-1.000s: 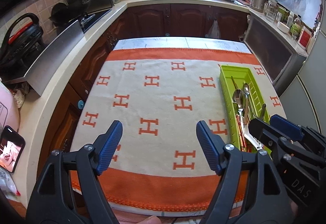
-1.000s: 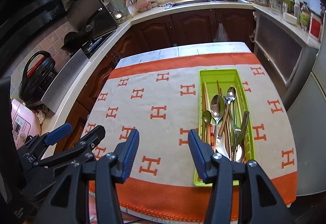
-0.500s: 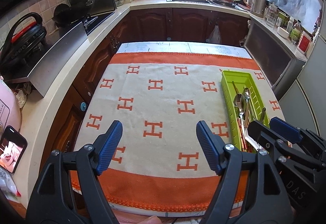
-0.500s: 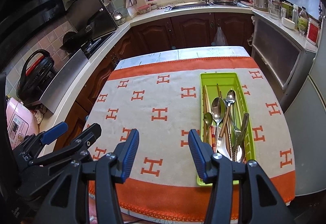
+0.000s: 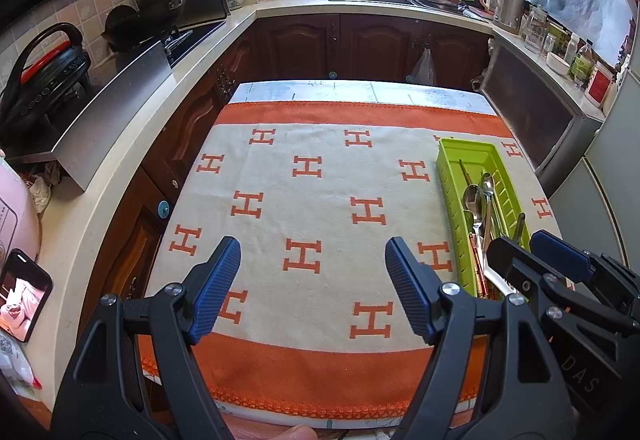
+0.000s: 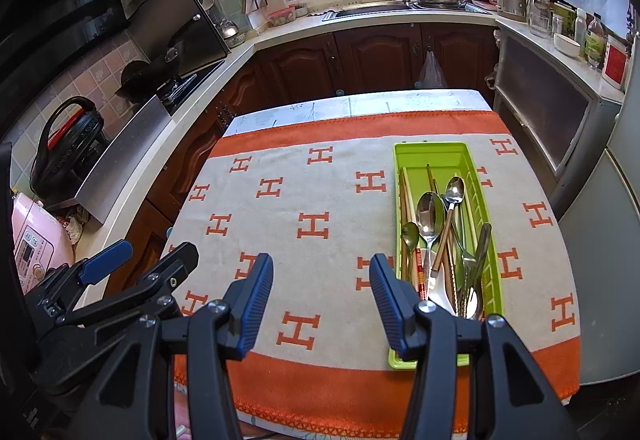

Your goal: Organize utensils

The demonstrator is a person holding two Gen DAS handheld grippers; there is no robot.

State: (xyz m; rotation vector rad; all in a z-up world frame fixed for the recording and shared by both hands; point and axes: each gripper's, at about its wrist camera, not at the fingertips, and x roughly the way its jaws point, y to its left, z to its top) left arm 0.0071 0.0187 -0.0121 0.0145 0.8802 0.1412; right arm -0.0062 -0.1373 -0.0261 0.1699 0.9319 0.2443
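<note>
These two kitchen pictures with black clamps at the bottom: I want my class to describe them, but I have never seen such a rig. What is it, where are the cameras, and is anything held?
No robot here: a person holds a two-finger gripper in each hand, each carrying a wide-angle camera looking along its fingers. One picture comes from the left gripper, the other from the right gripper. Both are open and hold nothing. Below lies an orange-and-cream tablecloth. On it sits a green tray holding spoons, chopsticks and other cutlery.
</note>
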